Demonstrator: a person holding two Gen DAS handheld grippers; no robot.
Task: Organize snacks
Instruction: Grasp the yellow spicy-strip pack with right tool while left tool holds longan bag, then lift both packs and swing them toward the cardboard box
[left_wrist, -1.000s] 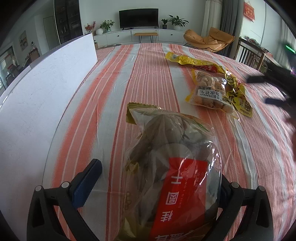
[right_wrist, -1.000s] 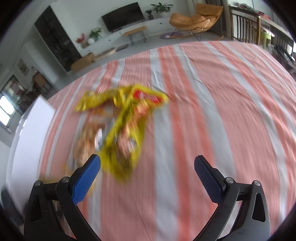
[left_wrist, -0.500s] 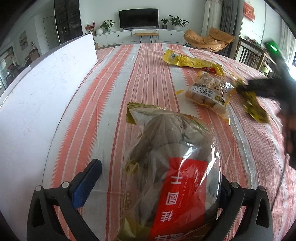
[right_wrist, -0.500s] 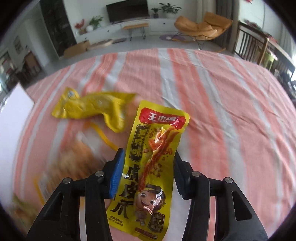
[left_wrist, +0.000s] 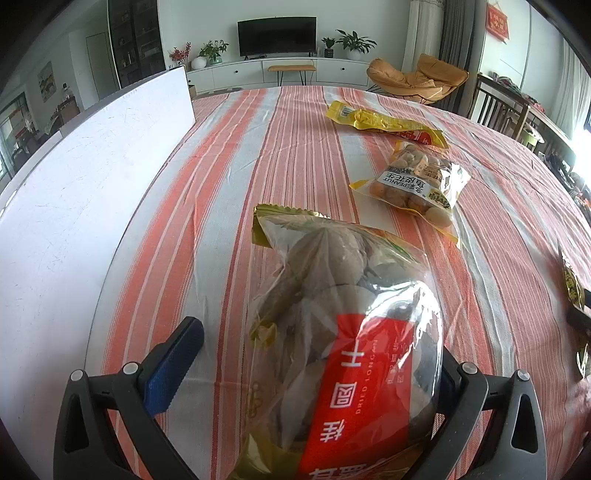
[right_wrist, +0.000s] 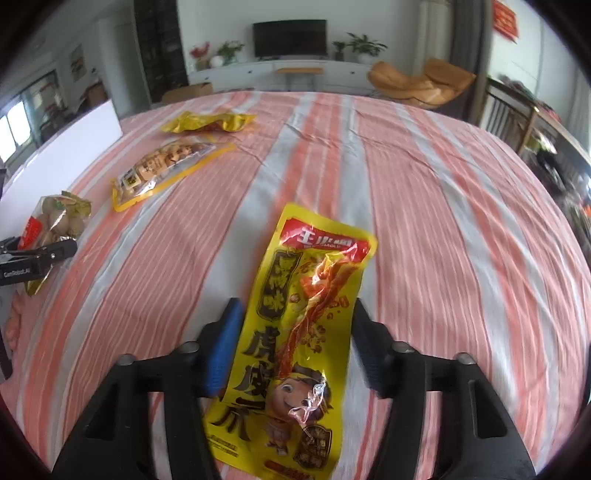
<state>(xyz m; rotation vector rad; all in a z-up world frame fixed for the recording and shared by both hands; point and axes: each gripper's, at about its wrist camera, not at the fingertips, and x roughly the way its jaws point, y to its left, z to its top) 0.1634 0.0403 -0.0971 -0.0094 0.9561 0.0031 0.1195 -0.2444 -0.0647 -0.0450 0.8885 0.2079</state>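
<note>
The yellow spicy-strip packet sits lengthwise between the fingers of the right gripper, which look closed in against its long edges, the red-banded top poking forward over the striped tablecloth. Held that way, by the sides and near the lower half, the flat packet stays level instead of drooping, which I'd guess suits carrying it to wherever the snacks are being gathered.

Over on the other side, the dried longan bag lies inside the left gripper. That one is not clamped: the blue left pad stands clear of the plastic with cloth showing between, while the right finger is hidden behind the bulging bag. So the jaws stand apart around it, resting rather than gripping, probably waiting its turn.

Farther up the table the peanut packet lies flat, and just beyond it a second yellow packet, the two nearly touching. A white board runs along the left edge of the table, near the longan bag.
</note>
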